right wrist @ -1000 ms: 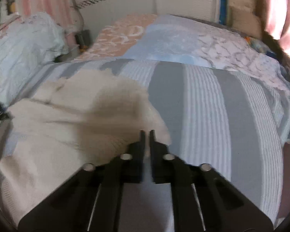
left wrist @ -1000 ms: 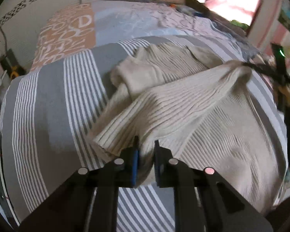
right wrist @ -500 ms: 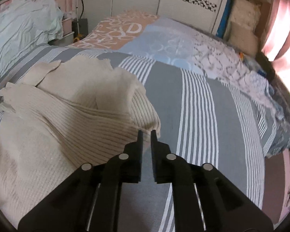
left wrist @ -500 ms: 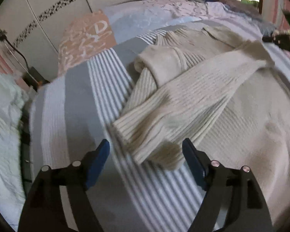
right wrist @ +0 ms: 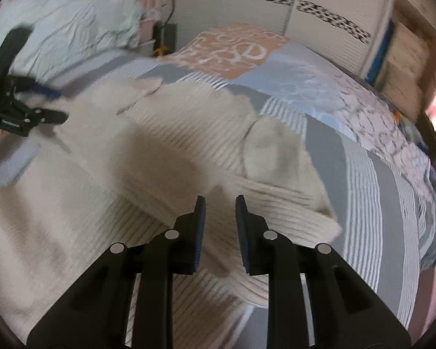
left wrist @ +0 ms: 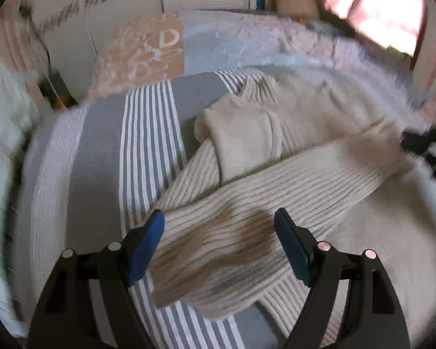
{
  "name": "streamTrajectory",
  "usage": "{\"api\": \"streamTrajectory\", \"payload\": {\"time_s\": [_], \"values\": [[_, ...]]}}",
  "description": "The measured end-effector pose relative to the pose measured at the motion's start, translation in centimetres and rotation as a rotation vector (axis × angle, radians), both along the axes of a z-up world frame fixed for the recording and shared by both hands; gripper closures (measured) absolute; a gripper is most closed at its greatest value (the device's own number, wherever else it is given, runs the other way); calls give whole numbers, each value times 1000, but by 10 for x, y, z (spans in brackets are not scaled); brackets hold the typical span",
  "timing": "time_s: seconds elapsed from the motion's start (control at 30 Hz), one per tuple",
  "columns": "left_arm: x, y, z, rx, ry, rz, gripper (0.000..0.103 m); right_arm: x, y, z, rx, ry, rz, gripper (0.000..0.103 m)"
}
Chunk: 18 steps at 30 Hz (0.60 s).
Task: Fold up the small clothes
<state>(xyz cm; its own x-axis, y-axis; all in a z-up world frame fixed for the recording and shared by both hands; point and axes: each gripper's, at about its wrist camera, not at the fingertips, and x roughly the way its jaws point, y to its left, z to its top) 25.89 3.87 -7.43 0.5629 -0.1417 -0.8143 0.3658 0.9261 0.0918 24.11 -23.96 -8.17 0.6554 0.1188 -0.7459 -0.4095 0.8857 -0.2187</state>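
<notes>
While the cream ribbed sweater (left wrist: pixel 276 186) lies spread on the grey-and-white striped bedcover (left wrist: pixel 148 151), the left gripper (left wrist: pixel 219 226) hangs over it with its 2 blue-padded fingers (left wrist: pixel 146 241) spread wide, holding nothing. Between them lies the cuff end of 1 sleeve (left wrist: pixel 218 258), which runs diagonally across the body of the garment toward the far right. Behind that sleeve a smoother folded part sits near the ribbed collar (left wrist: pixel 261 90).

From the right wrist view, the right gripper (right wrist: pixel 220 203) hovers above the sweater (right wrist: pixel 72 203) with its jaws parted by a narrow gap and no cloth between them. A folded sleeve (right wrist: pixel 276 174) lies just ahead of it, beside bare striped bedcover (right wrist: pixel 378 203). At the far left edge the other gripper (right wrist: pixel 29 116) shows, blurred. A peach patterned pillow (right wrist: pixel 232 52) rests at the head of the bed.
</notes>
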Motion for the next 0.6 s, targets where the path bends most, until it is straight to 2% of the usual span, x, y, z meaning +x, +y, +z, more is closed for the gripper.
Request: {"api": "streamTrajectory", "payload": {"time_s": [0.03, 0.1, 0.27, 0.4, 0.47, 0.6], "values": [[-4, -11, -7, 89, -35, -7, 25, 1, 2, -5, -40, -5, 4, 81], [-9, -16, -16, 172, -72, -14, 23, 5, -2, -19, -158, -24, -17, 81], [-11, 9, -18, 119, -50, 1, 22, 15, -44, -18, -86, 2, -79, 80], [-17, 21, -15, 77, -51, 21, 22, 16, -60, -14, -36, -1, -125, 81], [-21, 27, -10, 35, -42, 46, 22, 15, -61, -13, -19, -7, -144, 81], [-28, 33, 9, -71, -39, 93, 21, 6, -65, 1, 111, -15, -184, 77]]}}
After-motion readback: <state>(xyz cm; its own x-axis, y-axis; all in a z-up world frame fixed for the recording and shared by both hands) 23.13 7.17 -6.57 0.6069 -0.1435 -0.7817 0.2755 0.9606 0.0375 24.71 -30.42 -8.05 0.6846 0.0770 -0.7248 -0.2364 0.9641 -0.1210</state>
